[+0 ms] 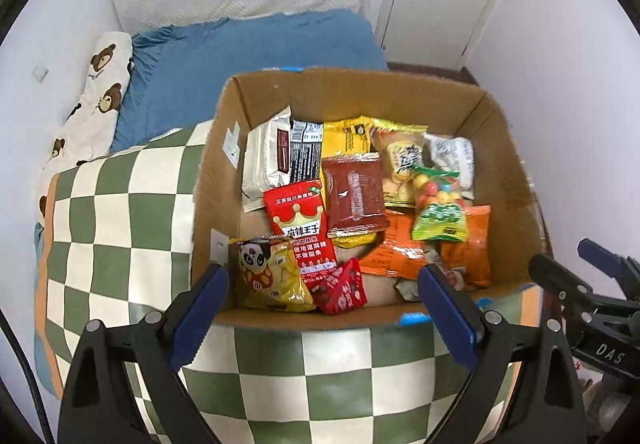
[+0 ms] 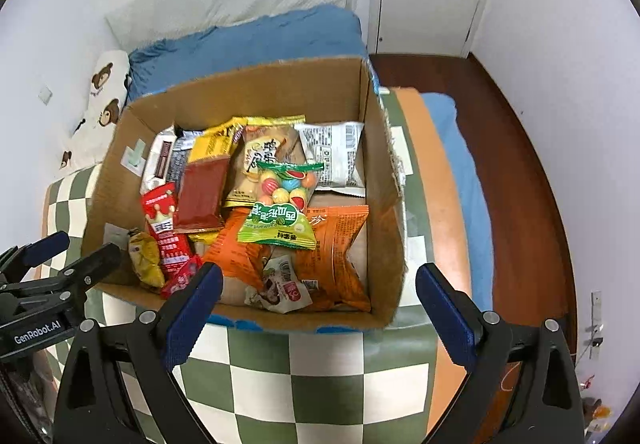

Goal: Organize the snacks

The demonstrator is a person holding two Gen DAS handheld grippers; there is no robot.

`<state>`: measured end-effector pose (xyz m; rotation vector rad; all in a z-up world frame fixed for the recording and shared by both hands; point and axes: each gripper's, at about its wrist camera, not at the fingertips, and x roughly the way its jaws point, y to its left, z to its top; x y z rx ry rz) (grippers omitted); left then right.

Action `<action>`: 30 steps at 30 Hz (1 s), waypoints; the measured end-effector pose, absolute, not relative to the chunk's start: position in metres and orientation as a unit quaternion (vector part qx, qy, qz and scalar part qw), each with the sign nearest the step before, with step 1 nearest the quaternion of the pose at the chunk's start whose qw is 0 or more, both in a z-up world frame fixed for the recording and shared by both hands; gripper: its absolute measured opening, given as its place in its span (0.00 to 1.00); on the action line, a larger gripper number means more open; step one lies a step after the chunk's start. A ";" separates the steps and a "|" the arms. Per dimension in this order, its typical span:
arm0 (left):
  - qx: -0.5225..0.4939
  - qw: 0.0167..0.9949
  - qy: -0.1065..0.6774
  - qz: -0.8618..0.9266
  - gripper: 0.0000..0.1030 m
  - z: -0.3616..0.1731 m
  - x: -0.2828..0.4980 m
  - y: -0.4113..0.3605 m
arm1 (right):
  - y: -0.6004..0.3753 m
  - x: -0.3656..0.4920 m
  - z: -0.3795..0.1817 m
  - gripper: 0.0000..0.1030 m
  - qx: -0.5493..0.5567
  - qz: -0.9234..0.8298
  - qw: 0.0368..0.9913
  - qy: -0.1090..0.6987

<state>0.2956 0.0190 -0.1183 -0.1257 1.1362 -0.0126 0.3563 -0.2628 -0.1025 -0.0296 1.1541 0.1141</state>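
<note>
- Left wrist view: the left gripper [image 1: 320, 308] hangs above the near edge of one cardboard box [image 1: 516, 180] on a green-and-white checkered blanket [image 1: 120, 204]; its two blue fingers [image 1: 202, 302] are spread, nothing between them.
- In the box lie about a dozen snack packets: one yellow panda bag [image 1: 276, 272], one red crown packet [image 1: 298, 214], one dark red packet [image 1: 356, 196], two orange bags [image 1: 394, 252].
- Right wrist view: the right gripper [image 2: 318, 308] is spread wide and empty above the same box [image 2: 384, 204]; one green candy bag [image 2: 280, 222] lies on top.
</note>
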 end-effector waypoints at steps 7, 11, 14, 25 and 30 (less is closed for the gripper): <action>-0.060 0.873 0.484 -0.004 0.94 -0.079 0.237 0.023 | -0.261 0.300 -0.065 0.96 -0.021 0.057 0.869 0.492; -0.054 0.886 0.461 0.004 0.94 -0.059 0.204 0.026 | -0.261 0.263 -0.042 0.97 -0.025 0.059 0.885 0.462; -0.051 0.893 0.448 0.007 0.94 -0.045 0.181 0.026 | -0.263 0.232 -0.024 0.98 -0.018 0.064 0.895 0.442; -0.031 0.909 0.415 0.010 0.94 -0.003 0.110 0.021 | -0.277 0.141 0.039 0.98 -0.005 0.068 0.922 0.382; -0.032 0.913 0.407 0.015 0.94 0.007 0.091 0.021 | -0.281 0.114 0.055 0.98 -0.003 0.069 0.926 0.371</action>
